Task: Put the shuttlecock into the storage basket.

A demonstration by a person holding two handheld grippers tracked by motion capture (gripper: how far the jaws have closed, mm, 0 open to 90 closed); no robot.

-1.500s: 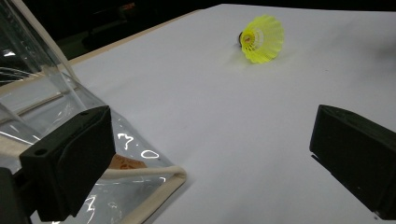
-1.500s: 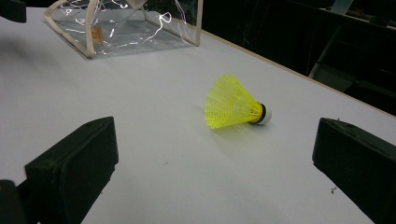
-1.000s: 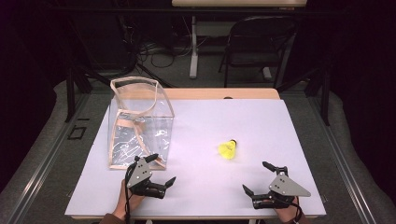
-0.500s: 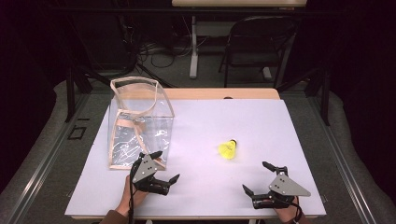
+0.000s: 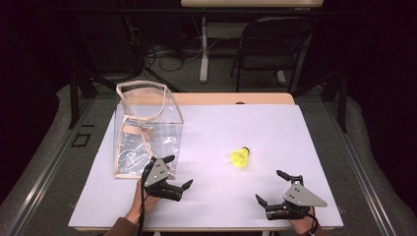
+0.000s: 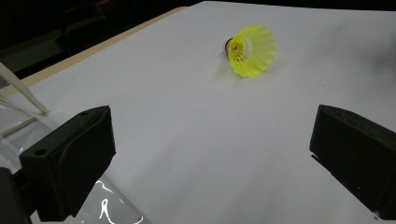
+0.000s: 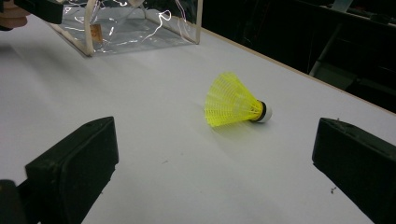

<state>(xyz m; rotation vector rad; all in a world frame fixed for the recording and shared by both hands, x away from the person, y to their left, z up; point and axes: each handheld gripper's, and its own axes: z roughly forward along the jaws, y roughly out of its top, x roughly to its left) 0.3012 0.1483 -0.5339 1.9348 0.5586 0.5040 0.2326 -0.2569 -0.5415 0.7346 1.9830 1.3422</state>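
A yellow shuttlecock [image 5: 240, 157] [image 6: 250, 50] [image 7: 233, 106] lies on its side on the white table [image 5: 236, 123], right of centre. A clear plastic bag [image 5: 145, 129] [image 7: 130, 23] with tan trim stands upright at the left. My left gripper [image 5: 178, 172] [image 6: 210, 154] is open near the bag's front right corner, its jaws pointing toward the shuttlecock. Close to the front edge at the right, my right gripper [image 5: 272, 187] [image 7: 215, 172] is open as well, with the shuttlecock ahead of its jaws. Neither holds anything.
A tan wooden strip [image 5: 231, 99] borders the table's far edge. Behind the table stand a dark folding chair [image 5: 275, 44] and a white table leg [image 5: 203, 49], with cables on the floor. Dark floor surrounds the table.
My left gripper has moved slightly up and right beside the bag's corner. The right gripper and the shuttlecock have stayed put.
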